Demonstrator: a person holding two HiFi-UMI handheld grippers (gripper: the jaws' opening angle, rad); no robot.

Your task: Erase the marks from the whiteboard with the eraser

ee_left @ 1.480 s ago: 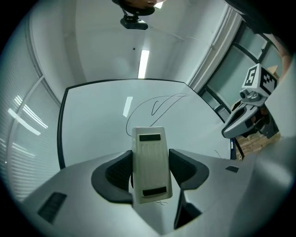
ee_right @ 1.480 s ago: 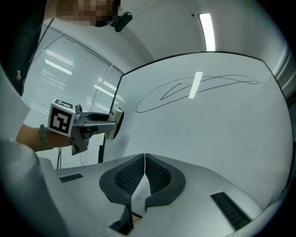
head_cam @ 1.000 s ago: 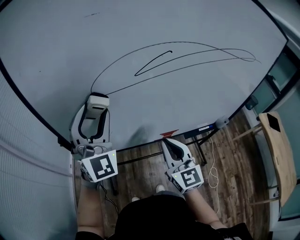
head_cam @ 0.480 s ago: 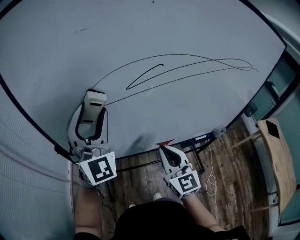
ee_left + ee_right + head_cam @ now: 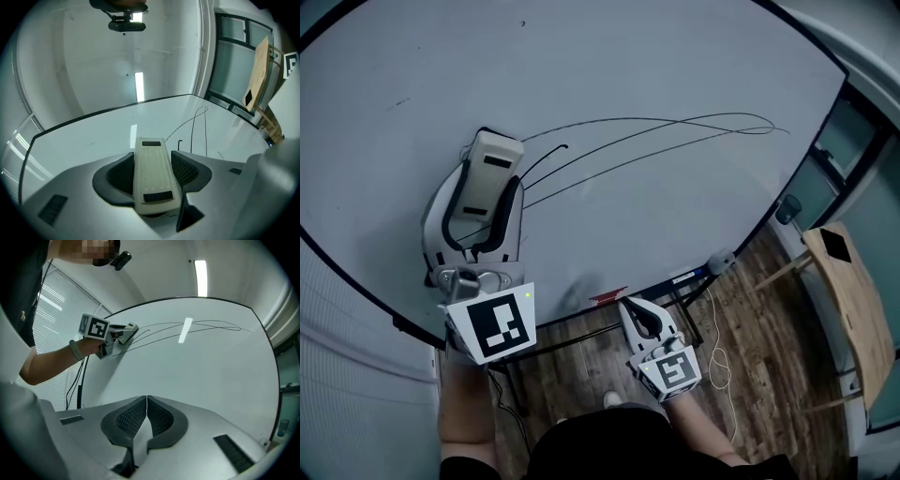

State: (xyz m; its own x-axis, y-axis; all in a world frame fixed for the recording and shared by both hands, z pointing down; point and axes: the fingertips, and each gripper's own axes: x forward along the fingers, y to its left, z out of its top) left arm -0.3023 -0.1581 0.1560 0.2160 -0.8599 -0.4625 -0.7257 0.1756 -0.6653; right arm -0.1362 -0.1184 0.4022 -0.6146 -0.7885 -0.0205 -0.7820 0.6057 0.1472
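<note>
Basically pinching the eraser [image 5: 494, 164] in left gripper [image 5: 153, 171] at left end of the marks [image 5: 675, 131], right gripper [image 5: 146, 416] pressed together; probably needs sweeping right.

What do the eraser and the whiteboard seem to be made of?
The eraser is probably hard plastic: cream, matt, with dark inset patches. The whiteboard looks like a smooth, glossy coated panel, since it mirrors the ceiling light.

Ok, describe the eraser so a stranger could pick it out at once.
Find the large pale-grey, black-framed whiteboard, then the thin black scribbled lines across it. At their left end, the left gripper clamps a cream rectangular plastic eraser. It alone is pale between dark jaws, with a dark patch at each end.
</note>
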